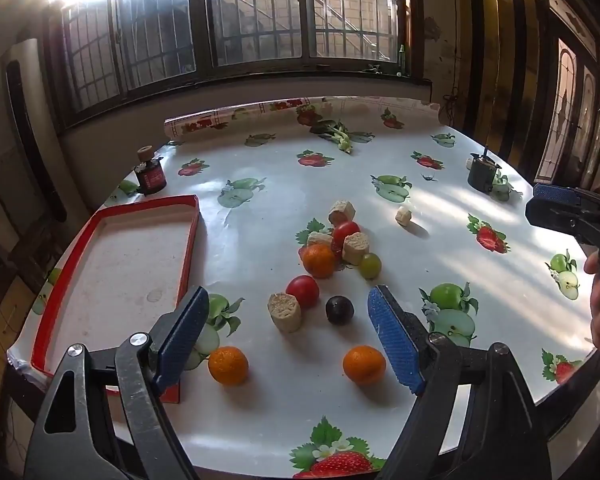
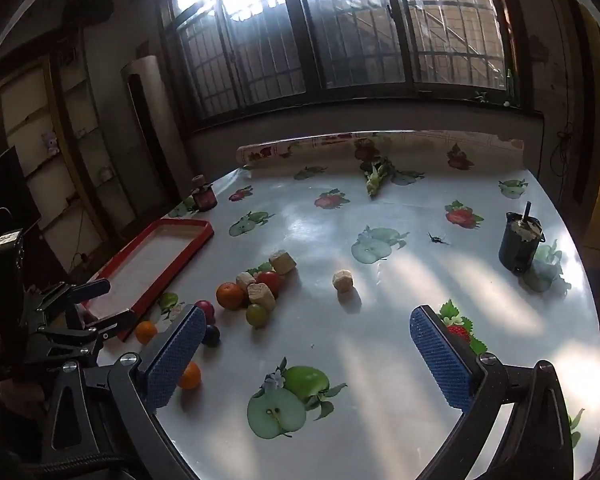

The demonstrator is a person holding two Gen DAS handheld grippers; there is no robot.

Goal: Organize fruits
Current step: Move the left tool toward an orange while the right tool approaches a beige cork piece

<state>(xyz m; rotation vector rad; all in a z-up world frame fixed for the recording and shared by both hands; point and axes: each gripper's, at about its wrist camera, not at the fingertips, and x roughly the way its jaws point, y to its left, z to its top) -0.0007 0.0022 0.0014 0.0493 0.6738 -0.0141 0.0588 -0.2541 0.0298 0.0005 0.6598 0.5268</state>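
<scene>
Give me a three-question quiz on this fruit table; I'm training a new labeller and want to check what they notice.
1. True or false: the red tray already holds fruit.
2. How many oranges lie on the table?
3. What lies nearest ahead between the left gripper fingers: A) dark plum, B) green grape, C) black cup?

Key
1. False; it is empty.
2. Three.
3. A.
</scene>
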